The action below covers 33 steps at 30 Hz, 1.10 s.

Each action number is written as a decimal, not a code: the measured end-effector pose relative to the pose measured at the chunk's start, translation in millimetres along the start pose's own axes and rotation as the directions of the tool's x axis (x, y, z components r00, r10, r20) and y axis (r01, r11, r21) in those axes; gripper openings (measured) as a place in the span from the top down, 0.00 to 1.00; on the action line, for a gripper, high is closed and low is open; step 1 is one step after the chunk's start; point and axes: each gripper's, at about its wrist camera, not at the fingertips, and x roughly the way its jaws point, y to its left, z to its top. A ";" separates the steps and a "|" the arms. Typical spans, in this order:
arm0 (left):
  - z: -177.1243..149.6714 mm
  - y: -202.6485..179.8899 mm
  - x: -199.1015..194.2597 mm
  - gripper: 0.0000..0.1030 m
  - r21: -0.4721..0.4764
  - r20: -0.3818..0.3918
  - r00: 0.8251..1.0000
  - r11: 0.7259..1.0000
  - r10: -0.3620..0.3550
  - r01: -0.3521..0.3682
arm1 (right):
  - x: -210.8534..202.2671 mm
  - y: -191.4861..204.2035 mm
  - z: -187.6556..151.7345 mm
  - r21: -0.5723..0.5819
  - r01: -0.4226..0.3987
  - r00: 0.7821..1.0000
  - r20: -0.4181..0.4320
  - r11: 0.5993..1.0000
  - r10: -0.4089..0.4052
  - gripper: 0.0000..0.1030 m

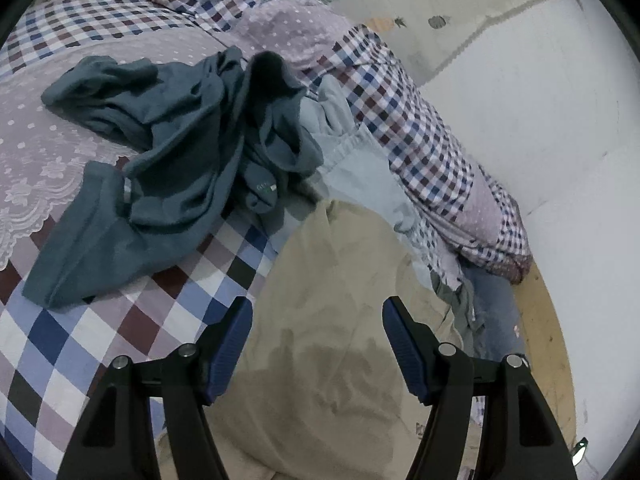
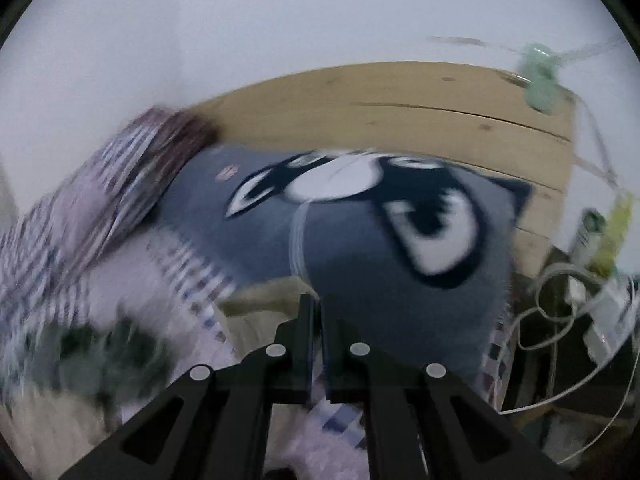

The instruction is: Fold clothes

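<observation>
A crumpled teal garment (image 1: pixel 180 152) lies on the bed, in the middle of the left wrist view. A light blue garment (image 1: pixel 360 164) sits bunched against its right side. Nearer to me spreads a beige garment (image 1: pixel 332 248). My left gripper (image 1: pixel 317 304) hovers over it, open, with nothing between its blue pads. The right wrist view is blurred by motion. There my right gripper (image 2: pixel 316 300) has its fingers pressed together. A strip of beige cloth (image 2: pixel 260 300) lies just left of the tips; whether they pinch it is unclear.
The bed has a checked sheet (image 1: pixel 100 340) and a lilac lace cover (image 1: pixel 40 152). A rolled checked quilt (image 1: pixel 420 132) runs along the white wall (image 1: pixel 540 120). A grey pillow with a cartoon face (image 2: pixel 360 248) leans on the wooden headboard (image 2: pixel 400 112). White cables (image 2: pixel 548 320) coil at right.
</observation>
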 end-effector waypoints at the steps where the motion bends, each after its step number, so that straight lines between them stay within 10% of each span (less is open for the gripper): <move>1: -0.6 -1.0 0.1 0.31 0.006 -0.002 1.000 1.000 -0.003 0.003 | 4.8 -9.9 3.1 0.019 0.020 1.000 -0.002 1.000 -0.020 0.96; 4: -2.2 -5.9 0.5 0.31 0.032 -0.009 1.000 0.999 -0.012 0.012 | 12.7 -24.2 3.8 -0.004 0.086 0.995 -0.045 0.996 -0.086 0.87; 8: -4.4 -12.5 3.1 0.31 0.064 -0.027 0.999 0.998 -0.028 0.030 | 0.4 -17.5 -16.4 -0.087 0.058 0.996 -0.065 0.995 -0.064 0.44; 13: -6.2 -29.1 9.3 0.31 0.135 -0.091 0.992 0.986 -0.082 0.094 | -22.5 32.2 -71.5 -0.234 -0.272 0.952 -0.204 0.934 0.226 0.38; 17: -7.8 -50.5 13.9 0.30 0.252 -0.111 0.992 0.964 -0.059 0.086 | -50.8 81.9 -125.5 -0.369 -0.509 0.854 -0.331 0.777 0.402 0.38; 26: 5.8 -73.7 38.3 0.31 0.425 -0.070 0.997 0.904 -0.024 0.052 | -66.2 130.6 -197.8 -0.298 -0.840 0.534 -0.610 0.454 0.585 0.38; 30: -2.5 -92.8 55.4 0.31 0.532 -0.078 0.997 0.846 -0.003 0.044 | -61.0 128.6 -207.8 -0.246 -0.887 0.445 -0.678 0.390 0.585 0.38; 33: -1.6 -95.0 73.0 0.32 0.540 -0.100 0.994 0.841 0.038 0.022 | -51.2 133.9 -224.4 -0.276 -0.877 0.461 -0.717 0.394 0.523 0.38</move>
